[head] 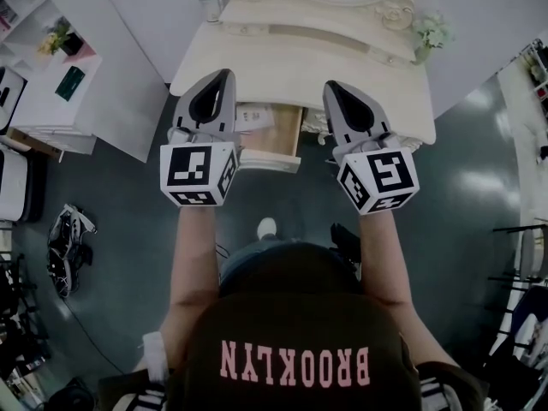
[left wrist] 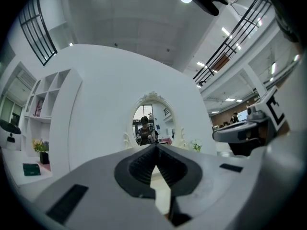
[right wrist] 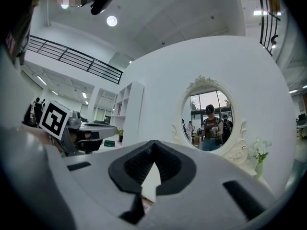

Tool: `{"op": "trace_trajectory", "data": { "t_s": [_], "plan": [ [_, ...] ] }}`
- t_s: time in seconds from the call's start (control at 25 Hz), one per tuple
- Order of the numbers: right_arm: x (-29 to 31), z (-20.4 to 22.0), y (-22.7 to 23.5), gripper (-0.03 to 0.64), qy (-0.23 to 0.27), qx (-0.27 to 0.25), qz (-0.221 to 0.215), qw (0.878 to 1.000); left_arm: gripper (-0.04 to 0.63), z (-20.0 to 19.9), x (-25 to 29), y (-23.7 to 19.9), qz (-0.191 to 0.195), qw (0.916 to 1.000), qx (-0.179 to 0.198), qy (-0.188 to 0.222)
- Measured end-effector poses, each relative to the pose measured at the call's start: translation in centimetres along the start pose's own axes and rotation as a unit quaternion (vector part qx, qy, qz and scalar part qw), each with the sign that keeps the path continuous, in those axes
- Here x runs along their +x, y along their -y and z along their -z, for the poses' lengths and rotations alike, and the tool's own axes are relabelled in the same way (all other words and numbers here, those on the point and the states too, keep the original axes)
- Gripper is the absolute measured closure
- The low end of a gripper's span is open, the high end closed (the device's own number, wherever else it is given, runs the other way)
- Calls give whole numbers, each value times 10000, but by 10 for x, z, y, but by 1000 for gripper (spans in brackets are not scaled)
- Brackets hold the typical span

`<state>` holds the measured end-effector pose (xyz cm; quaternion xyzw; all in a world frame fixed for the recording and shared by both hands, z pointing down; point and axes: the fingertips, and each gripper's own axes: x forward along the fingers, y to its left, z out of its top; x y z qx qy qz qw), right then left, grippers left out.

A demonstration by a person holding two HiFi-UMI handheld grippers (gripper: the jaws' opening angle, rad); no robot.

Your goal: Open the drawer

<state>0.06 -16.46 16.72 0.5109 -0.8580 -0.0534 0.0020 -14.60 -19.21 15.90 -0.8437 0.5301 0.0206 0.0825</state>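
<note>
Pressing together at their tips, the jaws of the left gripper [left wrist: 156,146] are shown clenched, with nothing held between the ribbed pads. The jaws of the right gripper [right wrist: 154,143] are closed in the same way and are likewise empty. Both grippers are pointed forward and somewhat upward, so that the mirror [right wrist: 211,121] is framed beyond each pair of tips, not the drawer.

In the head view, the left gripper [head: 226,75] and right gripper [head: 330,86] are held side by side over the near edge of the desk [head: 360,75]. The drawer [head: 272,134] is seen between them and below them. It stands partly drawn out from under the desk top, with papers visible inside. Its front is laid across, from left to right, and its slide axis is directed toward the person.

The drawer is thus placed down and inward from each set of jaws. In the picture its left edge is met by the left gripper's body, while a narrow gap is left to the right gripper; the left gripper is therefore judged the nearer. Height above the drawer cannot be read. Any further pull is judged to require that one gripper be lowered, opened and brought onto the front, then drawn along the slide axis.
</note>
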Motion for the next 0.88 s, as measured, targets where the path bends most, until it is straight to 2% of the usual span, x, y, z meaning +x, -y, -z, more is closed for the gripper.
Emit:
{"op": "trace_trajectory", "data": {
  "t_s": [0.88],
  "plan": [
    [7, -5, -16, 621, 8, -183, -133, 9997, 591, -3, -8, -12, -83, 9998, 152, -92]
  ]
}}
